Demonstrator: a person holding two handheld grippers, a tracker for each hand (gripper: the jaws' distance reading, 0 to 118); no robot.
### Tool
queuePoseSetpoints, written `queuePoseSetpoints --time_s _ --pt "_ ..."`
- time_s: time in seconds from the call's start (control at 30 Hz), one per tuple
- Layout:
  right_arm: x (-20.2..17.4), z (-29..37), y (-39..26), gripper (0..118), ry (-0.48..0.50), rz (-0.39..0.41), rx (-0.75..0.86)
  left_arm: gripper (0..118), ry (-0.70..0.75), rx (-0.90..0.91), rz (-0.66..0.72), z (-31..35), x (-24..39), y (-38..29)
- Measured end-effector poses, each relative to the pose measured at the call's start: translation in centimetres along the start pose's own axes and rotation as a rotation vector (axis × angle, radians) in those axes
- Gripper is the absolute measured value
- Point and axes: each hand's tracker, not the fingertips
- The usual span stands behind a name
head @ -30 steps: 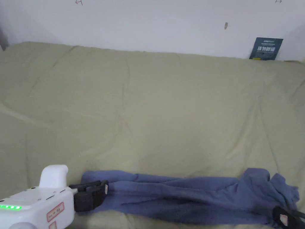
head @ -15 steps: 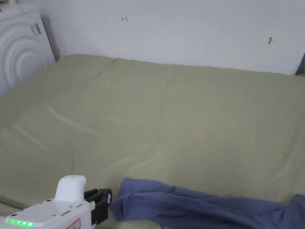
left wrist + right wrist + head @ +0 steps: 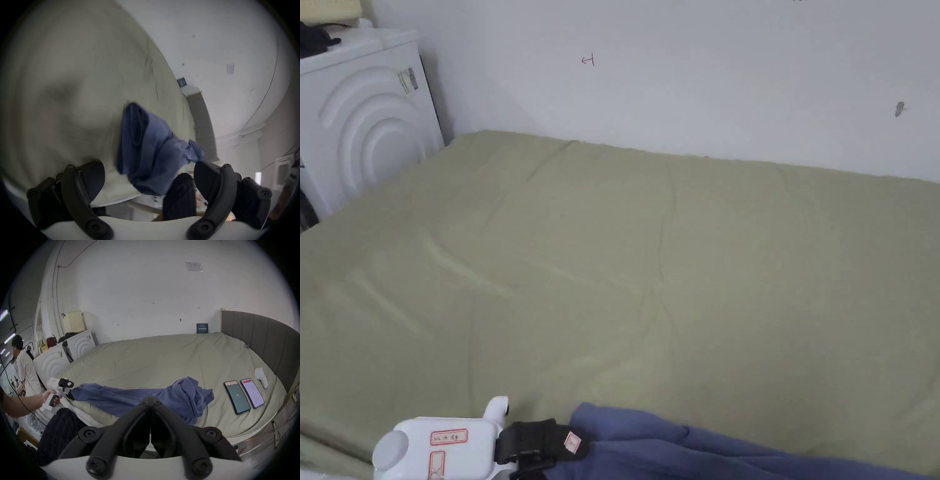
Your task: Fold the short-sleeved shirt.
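The right gripper [image 3: 150, 400] has its fingers pressed together on nothing, held off the bed's near edge. Just beyond their tips the blue short-sleeved shirt [image 3: 146, 395] lies bunched in a long strip along the near side of the bed [image 3: 162, 356]. The left gripper [image 3: 148, 177] has its fingers spread, apart from the shirt's left end. Two phones [image 3: 243, 395] lie farther right.
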Motion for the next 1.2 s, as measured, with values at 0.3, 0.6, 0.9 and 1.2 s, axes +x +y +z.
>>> queuePoseSetpoints --time_s 0.3,0.6,0.9,1.2 --pt "-0.4 -1.3 -0.6 0 0.007 0.013 -0.034 7 0.16 0.069 0.048 -7.6 -0.7 0.2" --pt "-1.5 -1.5 0.0 0 0.004 0.052 -0.027 7 0.612 0.264 -0.159 -1.3 10.3 1.8" --pt "-2.6 -1.4 -0.1 0 0.047 0.094 -0.02 7 0.996 0.232 -0.557 -4.9 18.4 -0.7" --pt "-1.6 -0.1 -0.4 0 0.041 0.101 0.031 55 0.844 0.095 -0.589 -20.3 13.2 -8.4"
